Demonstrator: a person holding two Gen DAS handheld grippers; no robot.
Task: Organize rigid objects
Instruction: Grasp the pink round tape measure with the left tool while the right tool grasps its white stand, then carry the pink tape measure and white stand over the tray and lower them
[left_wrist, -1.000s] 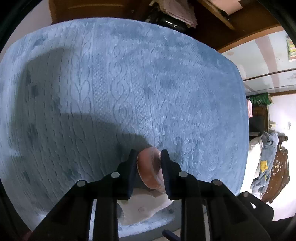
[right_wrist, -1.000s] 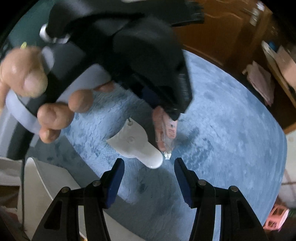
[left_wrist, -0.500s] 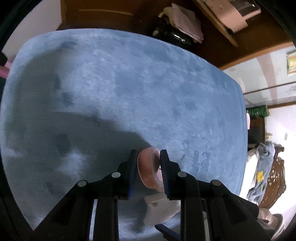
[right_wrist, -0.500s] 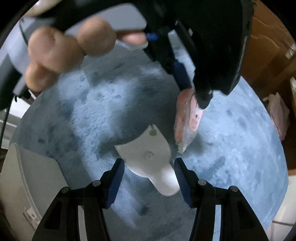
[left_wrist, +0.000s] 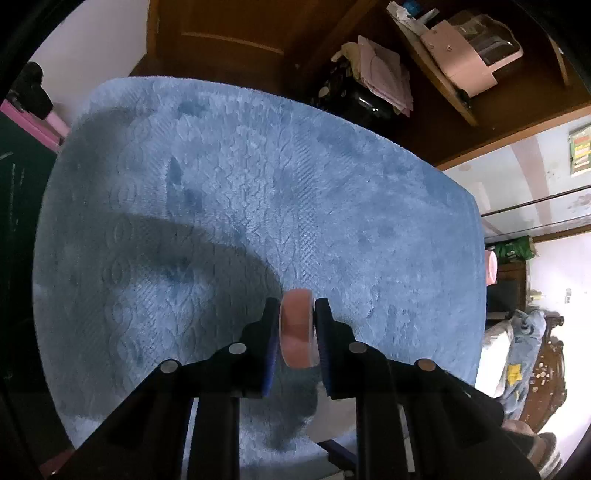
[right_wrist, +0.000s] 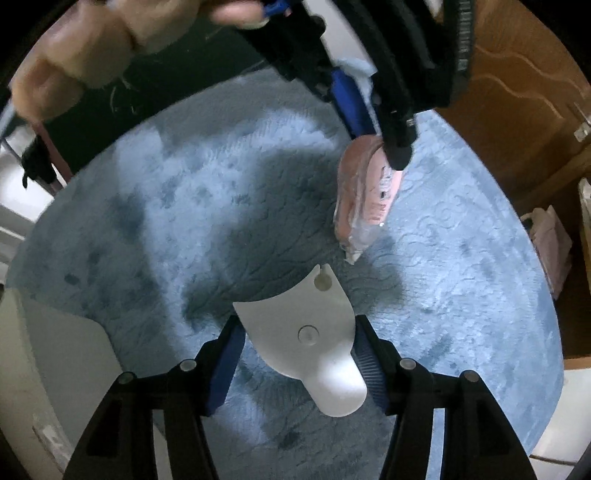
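while your left gripper clamps the pink wrapped item above the blue rug, your right gripper comes in. its jaws, just widened, straddle the white plastic piece lying on the rug.

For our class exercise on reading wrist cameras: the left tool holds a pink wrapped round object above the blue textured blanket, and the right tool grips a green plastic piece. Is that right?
Not quite. The piece between the right tool's fingers is a white flat plastic piece, not green, and the pads do not clearly press it, as the right wrist view shows. The left tool does hold the pink wrapped round object above the blue textured blanket.
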